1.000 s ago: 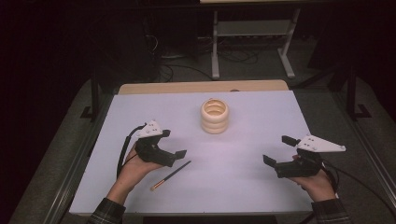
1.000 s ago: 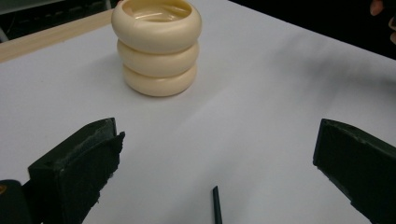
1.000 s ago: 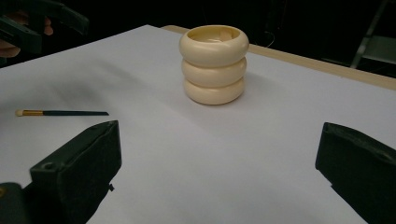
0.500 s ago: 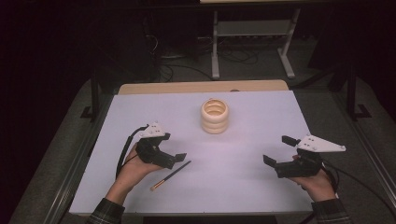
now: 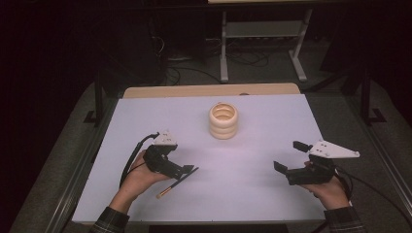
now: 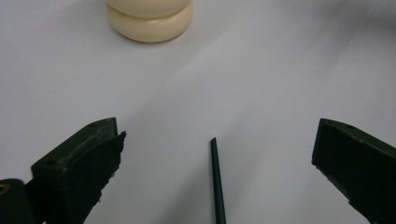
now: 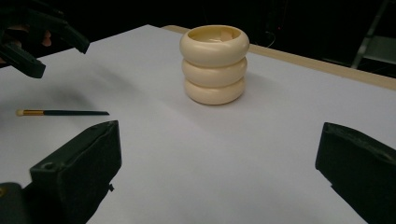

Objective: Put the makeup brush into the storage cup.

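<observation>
A thin dark-handled brush (image 5: 177, 182) with a gold ferrule and pale tip lies on the white table at the near left. My left gripper (image 5: 180, 165) hovers open right over its dark end; in the left gripper view the brush's pointed end (image 6: 217, 182) lies on the table between the spread jaws, touching neither. A cream ribbed holder (image 5: 223, 120) stands upright at the table's middle, also seen as the holder (image 6: 149, 18) and the holder (image 7: 215, 63). My right gripper (image 5: 290, 156) is open and empty at the near right. The right gripper view shows the brush (image 7: 60, 112) and the left gripper (image 7: 51, 49).
The white table top (image 5: 272, 194) has a wooden strip (image 5: 209, 91) along its far edge. A metal stand (image 5: 262, 34) and cables sit on the dark floor beyond. Metal rails run down both sides of the table.
My left gripper has dropped slightly and shifted toward the brush, bringing its jaws over the dark end. The right gripper, brush and holder have stayed put.
</observation>
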Motion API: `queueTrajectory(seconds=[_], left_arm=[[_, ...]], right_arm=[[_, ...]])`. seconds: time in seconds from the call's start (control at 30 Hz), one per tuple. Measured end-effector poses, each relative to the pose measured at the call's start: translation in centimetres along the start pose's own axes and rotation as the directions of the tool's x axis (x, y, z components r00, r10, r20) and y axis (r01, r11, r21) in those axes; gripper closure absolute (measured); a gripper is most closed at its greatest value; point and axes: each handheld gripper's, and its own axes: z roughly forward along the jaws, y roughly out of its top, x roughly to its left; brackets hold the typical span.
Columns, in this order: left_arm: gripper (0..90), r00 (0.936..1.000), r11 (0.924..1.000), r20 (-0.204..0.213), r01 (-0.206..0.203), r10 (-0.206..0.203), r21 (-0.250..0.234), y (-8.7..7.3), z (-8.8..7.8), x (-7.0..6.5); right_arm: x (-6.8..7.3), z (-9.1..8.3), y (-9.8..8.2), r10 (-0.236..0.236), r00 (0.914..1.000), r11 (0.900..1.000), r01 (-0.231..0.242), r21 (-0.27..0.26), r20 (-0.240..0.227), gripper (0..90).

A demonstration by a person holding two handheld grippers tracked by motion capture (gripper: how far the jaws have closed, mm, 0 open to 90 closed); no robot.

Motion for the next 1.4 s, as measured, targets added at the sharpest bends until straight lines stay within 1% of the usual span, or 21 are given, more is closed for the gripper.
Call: queueTrajectory(seconds=[0.03, 0.07, 0.1, 0.13, 0.17, 0.27, 0.43, 0.5, 0.57, 0.73, 0.83, 0.9, 1.1, 1.13, 1.23, 1.27, 1.4], left_arm=[[2.3, 1.0000, 1.0000, 0.000, 0.000, 0.000, 0.000, 0.00, 0.00, 0.00], [2.3, 1.0000, 0.9998, -0.001, -0.006, 0.006, 0.017, -0.06, 0.07, 0.02], [2.3, 1.0000, 0.9998, -0.001, -0.006, 0.006, 0.017, -0.06, 0.07, 0.02], [2.4, 1.0000, 0.9997, 0.000, -0.002, 0.002, 0.026, -0.10, 0.12, -0.01], [2.4, 1.0000, 0.9991, -0.002, -0.007, 0.007, 0.042, -0.16, 0.20, -0.01], [5.3, 1.0000, 0.9984, -0.003, -0.004, 0.005, 0.056, -0.24, 0.24, -0.04], [7.0, 1.0000, 0.9977, -0.006, -0.006, 0.006, 0.068, -0.31, 0.24, -0.02], [10.3, 0.9999, 0.9967, -0.005, -0.013, 0.013, 0.080, -0.37, 0.20, -0.03], [13.8, 0.9999, 0.9962, -0.005, -0.010, 0.010, 0.087, -0.42, 0.21, -0.07], [15.4, 0.9999, 0.9945, -0.003, -0.012, 0.012, 0.104, -0.44, 0.22, -0.09], [18.3, 1.0000, 0.9941, 0.001, -0.008, 0.008, 0.108, -0.44, 0.21, -0.09], [20.3, 1.0000, 0.9931, 0.008, -0.002, 0.001, 0.117, -0.46, 0.20, -0.07], [25.9, 1.0000, 0.9903, 0.005, 0.001, -0.001, 0.139, -0.52, 0.20, 0.02], [27.5, 0.9999, 0.9889, 0.010, 0.008, -0.009, 0.148, -0.58, 0.24, 0.00], [29.2, 0.9999, 0.9869, 0.007, 0.006, -0.007, 0.161, -0.59, 0.28, -0.01], [31.9, 1.0000, 0.9849, 0.006, 0.007, -0.008, 0.173, -0.60, 0.32, -0.01], [36.1, 0.9999, 0.9821, 0.004, 0.015, -0.016, 0.188, -0.67, 0.39, -0.01]], right_arm=[[0.00, 0.00, 0.00, 0.000, 1.0000, 1.000, 0.000, 0.000, 0.000, 0.0], [-0.01, -0.01, 0.00, 0.000, 1.0000, 1.000, 0.000, -0.001, 0.000, 0.0], [-0.01, -0.01, 0.00, 0.000, 1.0000, 1.000, 0.000, -0.001, 0.000, 0.0], [-0.01, 0.00, 0.00, 0.001, 1.0000, 1.000, -0.001, -0.001, -0.001, 0.0], [-0.01, 0.00, -0.01, 0.000, 1.0000, 1.000, 0.000, 0.000, -0.001, 0.0], [-0.02, -0.01, 0.00, 0.000, 1.0000, 1.000, 0.000, -0.002, 0.000, 0.0], [-0.03, -0.02, -0.01, 0.000, 1.0000, 1.000, 0.000, -0.001, 0.000, 0.0], [-0.04, -0.01, 0.00, -0.001, 1.0000, 1.000, 0.001, -0.001, 0.000, 0.0], [-0.02, -0.02, -0.01, 0.000, 1.0000, 1.000, 0.000, -0.001, 0.000, 0.0], [-0.03, -0.01, -0.01, 0.000, 1.0000, 1.000, 0.000, 0.000, 0.000, 0.0], [-0.02, 0.01, -0.02, 0.001, 1.0000, 1.000, -0.001, 0.001, 0.000, 0.0], [-0.03, 0.01, -0.02, 0.001, 1.0000, 1.000, -0.001, 0.001, 0.001, 0.0], [-0.03, 0.00, -0.02, 0.001, 1.0000, 1.000, -0.001, 0.002, 0.001, 0.0], [-0.04, 0.01, -0.03, 0.000, 1.0000, 1.000, 0.000, 0.003, 0.002, 0.0], [-0.04, 0.02, -0.04, -0.001, 1.0000, 1.000, 0.001, 0.004, 0.001, 0.0], [-0.04, 0.02, -0.03, -0.001, 1.0000, 1.000, 0.001, 0.003, 0.001, 0.0], [-0.03, 0.01, -0.03, 0.001, 1.0000, 1.000, -0.001, 0.004, 0.002, 0.0]])
